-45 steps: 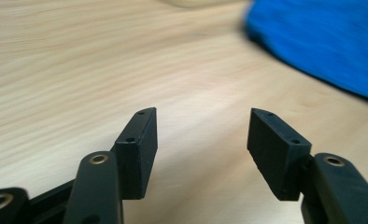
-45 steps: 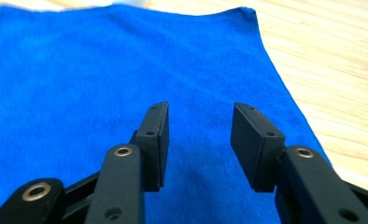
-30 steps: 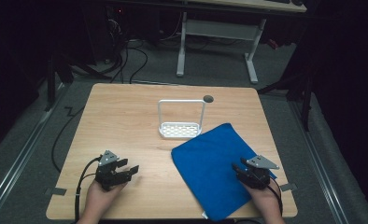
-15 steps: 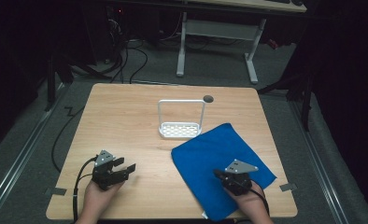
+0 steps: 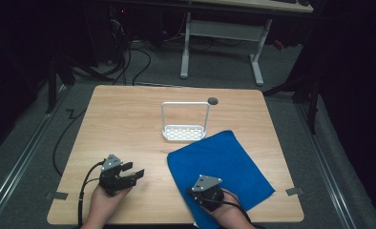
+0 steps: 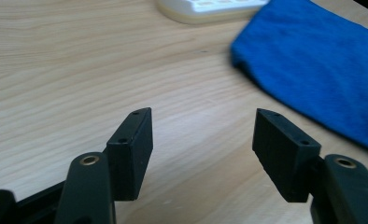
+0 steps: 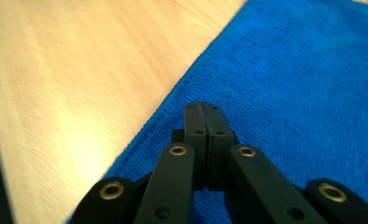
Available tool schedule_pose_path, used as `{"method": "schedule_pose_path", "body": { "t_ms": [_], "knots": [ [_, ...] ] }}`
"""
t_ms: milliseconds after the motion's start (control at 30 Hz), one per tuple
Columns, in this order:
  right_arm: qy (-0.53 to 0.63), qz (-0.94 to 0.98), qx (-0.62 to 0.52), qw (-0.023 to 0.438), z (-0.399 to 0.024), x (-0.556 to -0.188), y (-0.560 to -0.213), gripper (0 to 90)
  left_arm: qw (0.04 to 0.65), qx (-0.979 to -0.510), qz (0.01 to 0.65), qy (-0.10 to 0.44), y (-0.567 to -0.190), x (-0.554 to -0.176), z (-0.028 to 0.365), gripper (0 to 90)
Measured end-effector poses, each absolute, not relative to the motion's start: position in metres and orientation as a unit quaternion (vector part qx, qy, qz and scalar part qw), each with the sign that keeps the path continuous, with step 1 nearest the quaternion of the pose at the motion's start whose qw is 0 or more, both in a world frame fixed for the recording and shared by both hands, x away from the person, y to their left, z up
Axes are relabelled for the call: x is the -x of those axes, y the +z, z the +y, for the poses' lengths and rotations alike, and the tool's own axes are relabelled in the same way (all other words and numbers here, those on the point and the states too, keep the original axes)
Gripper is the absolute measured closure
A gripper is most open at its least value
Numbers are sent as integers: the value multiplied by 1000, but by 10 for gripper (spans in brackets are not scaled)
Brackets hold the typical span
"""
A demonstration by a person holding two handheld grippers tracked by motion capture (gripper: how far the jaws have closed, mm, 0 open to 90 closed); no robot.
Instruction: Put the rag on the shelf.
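Note:
A blue cloth (image 5: 229, 162) lies flat on the right half of the wooden table (image 5: 129, 119). My right gripper (image 5: 195, 192) sits low over the cloth's near left part, close to its left edge. In the right gripper view its jaws (image 7: 203, 108) are shut pad to pad, and I see nothing between them above the blue cloth (image 7: 303, 70). My left gripper (image 5: 136, 174) rests at the table's near left, open, with bare wood between its fingers (image 6: 203, 116). The cloth's near corner (image 6: 322, 60) lies to its right.
A white perforated rack (image 5: 185, 133) with a tall wire handle stands mid-table just behind the cloth; its base (image 6: 210, 7) shows at the top of the left gripper view. A dark round hole (image 5: 213, 100) marks the far edge. Table legs and cables lie beyond.
My right gripper has slid left across the cloth, from its near right corner to its near left part. The left gripper has stayed put.

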State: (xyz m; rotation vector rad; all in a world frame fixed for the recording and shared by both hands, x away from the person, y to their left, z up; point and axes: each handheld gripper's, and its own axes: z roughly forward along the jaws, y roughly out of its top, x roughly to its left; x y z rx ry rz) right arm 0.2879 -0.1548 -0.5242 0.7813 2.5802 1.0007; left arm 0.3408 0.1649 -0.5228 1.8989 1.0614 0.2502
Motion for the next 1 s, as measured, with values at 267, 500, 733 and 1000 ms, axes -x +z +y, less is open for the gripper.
{"method": "schedule_pose_path", "body": {
  "t_ms": [267,500,733,1000],
  "knots": [
    [380,862,-297,157,-181,-291,-511,900,468,-807,356,51,-520,-317,97,480],
    [386,822,-375,183,-237,-303,-508,900,443,-846,298,7,-529,-302,40,684],
    [381,809,-401,198,-258,-310,-507,900,421,-864,277,14,-532,-301,38,850],
    [367,802,-421,213,-270,-317,-510,900,411,-862,295,18,-530,-304,72,859]
  ]
}}
